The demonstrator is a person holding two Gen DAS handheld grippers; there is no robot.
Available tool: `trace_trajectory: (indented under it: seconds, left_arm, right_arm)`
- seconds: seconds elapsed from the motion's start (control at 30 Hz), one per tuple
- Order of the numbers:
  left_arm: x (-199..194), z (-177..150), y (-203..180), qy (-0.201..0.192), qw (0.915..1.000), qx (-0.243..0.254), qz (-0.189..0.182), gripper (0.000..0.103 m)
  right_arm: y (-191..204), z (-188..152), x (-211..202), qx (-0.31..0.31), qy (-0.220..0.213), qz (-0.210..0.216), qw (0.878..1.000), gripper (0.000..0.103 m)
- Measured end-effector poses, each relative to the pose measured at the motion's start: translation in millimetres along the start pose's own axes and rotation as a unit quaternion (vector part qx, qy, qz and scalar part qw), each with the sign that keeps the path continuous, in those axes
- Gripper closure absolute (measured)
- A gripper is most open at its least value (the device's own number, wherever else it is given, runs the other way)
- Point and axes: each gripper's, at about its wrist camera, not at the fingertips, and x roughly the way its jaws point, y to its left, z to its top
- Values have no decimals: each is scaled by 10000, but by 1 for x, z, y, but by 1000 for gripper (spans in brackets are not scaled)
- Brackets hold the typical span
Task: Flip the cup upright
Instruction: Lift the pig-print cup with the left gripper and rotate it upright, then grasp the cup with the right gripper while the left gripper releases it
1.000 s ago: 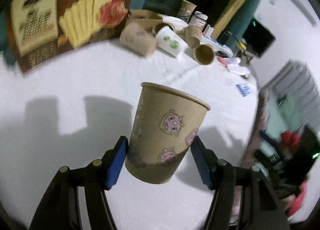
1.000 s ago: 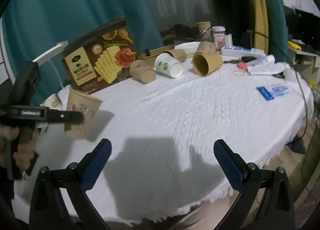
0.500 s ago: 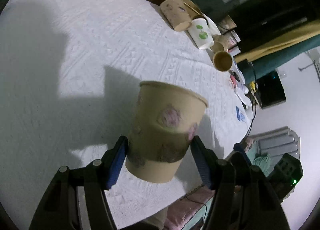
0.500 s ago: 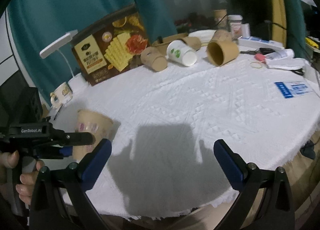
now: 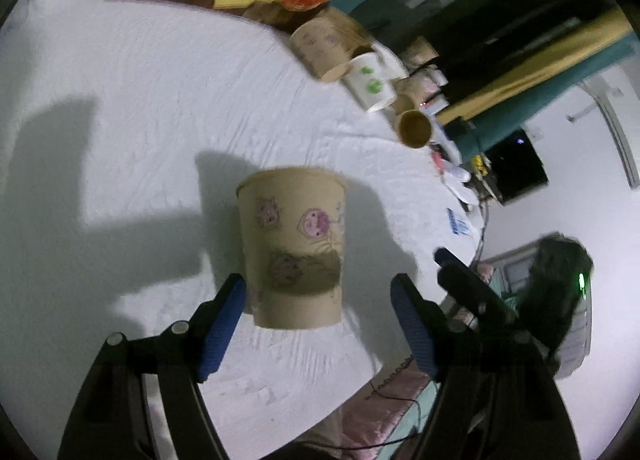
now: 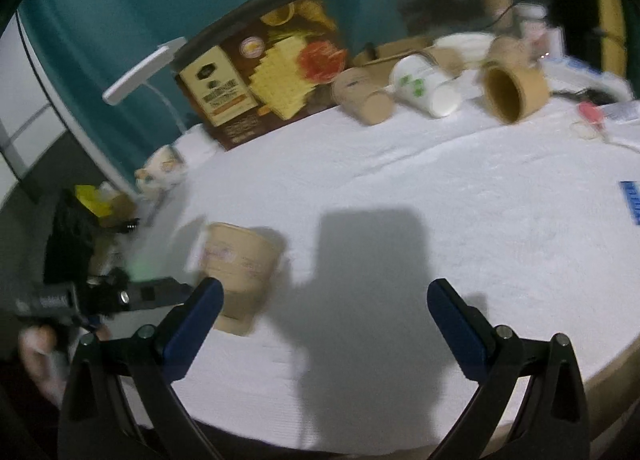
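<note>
Upright on the white tablecloth [image 5: 140,107], near its front edge toward the left end: a brown paper cup [image 5: 294,246] printed with pink cartoon faces, mouth up, base down on the cloth. Around it, the left gripper [image 5: 316,310], jaws spread wide; the left blue pad [image 5: 222,318] just beside the cup's lower wall, contact not clear, the right pad well clear of it, so nothing clamped. In the right wrist view, the same cup [image 6: 240,272] blurred, standing beside the tip of the left gripper [image 6: 160,294]. Over the cloth near the front edge, the right gripper [image 6: 324,310], jaws fully apart, nothing between them. Along the far edge, a brown cracker box [image 6: 264,71] standing on end, then a row of cups lying on their sides: a brown one [image 6: 362,93], a white one with green marks [image 6: 426,85], another brown one [image 6: 514,87] with its mouth facing forward. At the right edge, a blue-and-white card [image 6: 631,203]. By the left edge, a small mug with a cat design [image 6: 162,171] and a white desk lamp [image 6: 140,69].
</note>
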Motion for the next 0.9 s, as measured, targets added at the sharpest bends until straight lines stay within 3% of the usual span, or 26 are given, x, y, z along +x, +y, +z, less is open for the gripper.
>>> trace_trajectory:
  seconds: [0.07, 0.13, 0.37, 0.5, 0.73, 0.8, 0.87, 0.9]
  left_arm:
    - [-16, -2, 4, -156, 9996, 219, -10, 27]
    - [-29, -3, 11, -317, 9987, 376, 98, 27]
    - [-71, -12, 47, -1037, 9834, 921, 1172, 27]
    - [-84, -17, 68, -1111, 9818, 932, 1224, 27]
    - [-92, -24, 84, -1118, 9820, 968, 1175, 27]
    - [-94, -24, 87, -1124, 9822, 966, 1154, 27]
    - [-93, -23, 88, -1130, 9819, 968, 1169, 27]
    - [-93, -23, 89, -1131, 9820, 970, 1163, 27]
  right_arm:
    - [8, 9, 13, 84, 426, 452, 9980, 2]
    - [16, 16, 30, 77, 783, 613, 9950, 2]
    - [41, 35, 90, 125, 1931, 798, 9778, 2]
    - [55, 41, 116, 30, 2380, 837, 9677, 2]
    - [70, 43, 150, -180, 2813, 497, 9582, 2]
    - [74, 41, 153, -292, 2868, 393, 9567, 11]
    - [77, 41, 154, -398, 2895, 250, 9560, 34]
    - [79, 41, 155, -447, 2904, 223, 9556, 37]
